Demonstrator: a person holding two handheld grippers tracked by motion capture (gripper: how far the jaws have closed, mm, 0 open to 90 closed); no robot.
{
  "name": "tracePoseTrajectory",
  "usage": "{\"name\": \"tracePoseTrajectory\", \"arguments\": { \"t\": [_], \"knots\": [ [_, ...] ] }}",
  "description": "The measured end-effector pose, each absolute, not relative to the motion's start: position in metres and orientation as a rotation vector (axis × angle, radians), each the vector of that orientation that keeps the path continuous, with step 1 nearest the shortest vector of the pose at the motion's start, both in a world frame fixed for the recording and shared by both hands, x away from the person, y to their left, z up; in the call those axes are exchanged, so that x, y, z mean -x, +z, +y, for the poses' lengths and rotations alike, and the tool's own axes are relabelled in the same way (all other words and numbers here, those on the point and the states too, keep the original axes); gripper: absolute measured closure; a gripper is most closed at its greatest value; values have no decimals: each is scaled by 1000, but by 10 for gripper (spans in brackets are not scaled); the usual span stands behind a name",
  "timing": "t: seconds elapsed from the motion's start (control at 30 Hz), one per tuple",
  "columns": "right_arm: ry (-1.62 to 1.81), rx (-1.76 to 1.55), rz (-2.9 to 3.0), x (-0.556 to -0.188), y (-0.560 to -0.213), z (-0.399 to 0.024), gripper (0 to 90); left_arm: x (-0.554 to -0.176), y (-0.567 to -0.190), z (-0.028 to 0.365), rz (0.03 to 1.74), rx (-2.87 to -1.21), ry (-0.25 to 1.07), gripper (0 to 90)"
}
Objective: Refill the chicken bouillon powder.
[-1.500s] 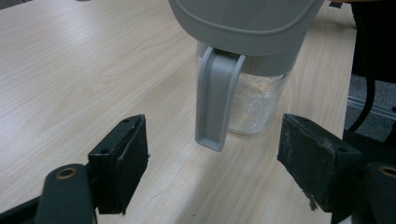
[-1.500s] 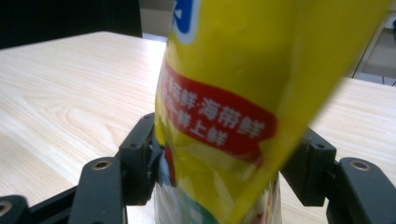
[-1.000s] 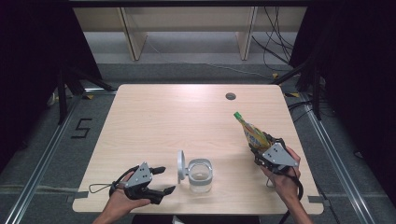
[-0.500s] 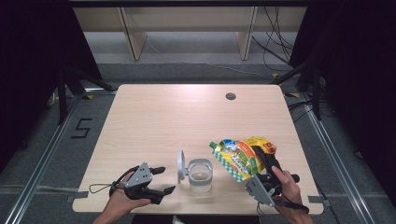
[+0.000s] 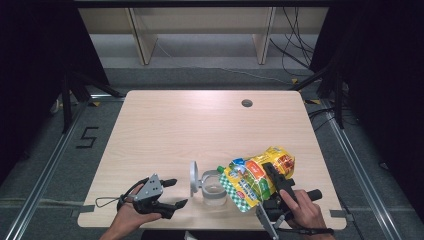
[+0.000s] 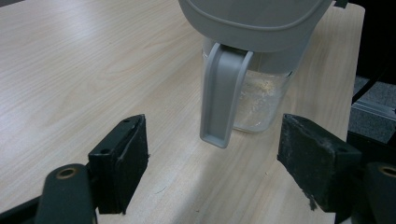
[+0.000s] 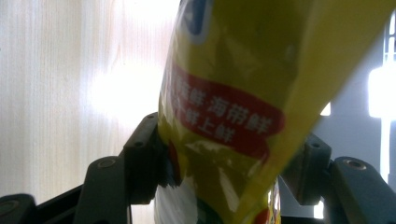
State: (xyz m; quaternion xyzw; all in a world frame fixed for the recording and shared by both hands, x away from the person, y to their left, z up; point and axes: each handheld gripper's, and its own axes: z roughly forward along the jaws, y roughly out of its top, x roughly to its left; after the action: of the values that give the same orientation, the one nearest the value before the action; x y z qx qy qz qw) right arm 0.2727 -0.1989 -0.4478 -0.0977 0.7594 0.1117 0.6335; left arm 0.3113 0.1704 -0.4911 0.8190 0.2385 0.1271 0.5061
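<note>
The right tool is clamping a yellow printed plastic pouch between its jaws, just beside the clear glass jar with grey hinged lid; the left tool is gaping empty before it.

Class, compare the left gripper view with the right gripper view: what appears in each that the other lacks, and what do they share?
Left gripper view alone: the clear jar with its grey flip lid open and crumbs inside, ahead of the open left gripper.
Right gripper view alone: the yellow snack bag, clamped in the right gripper.
Both: the wooden table and black jaws rising from below.
</note>
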Motion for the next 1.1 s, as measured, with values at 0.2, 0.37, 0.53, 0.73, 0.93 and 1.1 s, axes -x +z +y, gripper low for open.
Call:
{"name": "tracePoseTrajectory", "arguments": {
  "t": [0.2, 0.37, 0.53, 0.73, 0.93, 1.1],
  "knots": [
    [186, 298, 1731, -267, -453, -193, 423, -311, -492, 170, 577, -1985, 312, 238],
    [193, 362, 1726, -269, -458, -188, 451, -311, -492, 170, 590, -1977, 307, 238],
    [130, 406, 1718, -268, -459, -184, 452, -311, -492, 170, 588, -1977, 307, 238],
    [61, 463, 1686, -266, -456, -182, 452, -311, -493, 170, 588, -1979, 299, 238],
    [25, 474, 1689, -267, -456, -182, 453, -311, -493, 170, 583, -1986, 301, 238],
    [-36, 530, 1681, -270, -449, -178, 453, -311, -493, 169, 589, -1984, 292, 238]
  ]
}}
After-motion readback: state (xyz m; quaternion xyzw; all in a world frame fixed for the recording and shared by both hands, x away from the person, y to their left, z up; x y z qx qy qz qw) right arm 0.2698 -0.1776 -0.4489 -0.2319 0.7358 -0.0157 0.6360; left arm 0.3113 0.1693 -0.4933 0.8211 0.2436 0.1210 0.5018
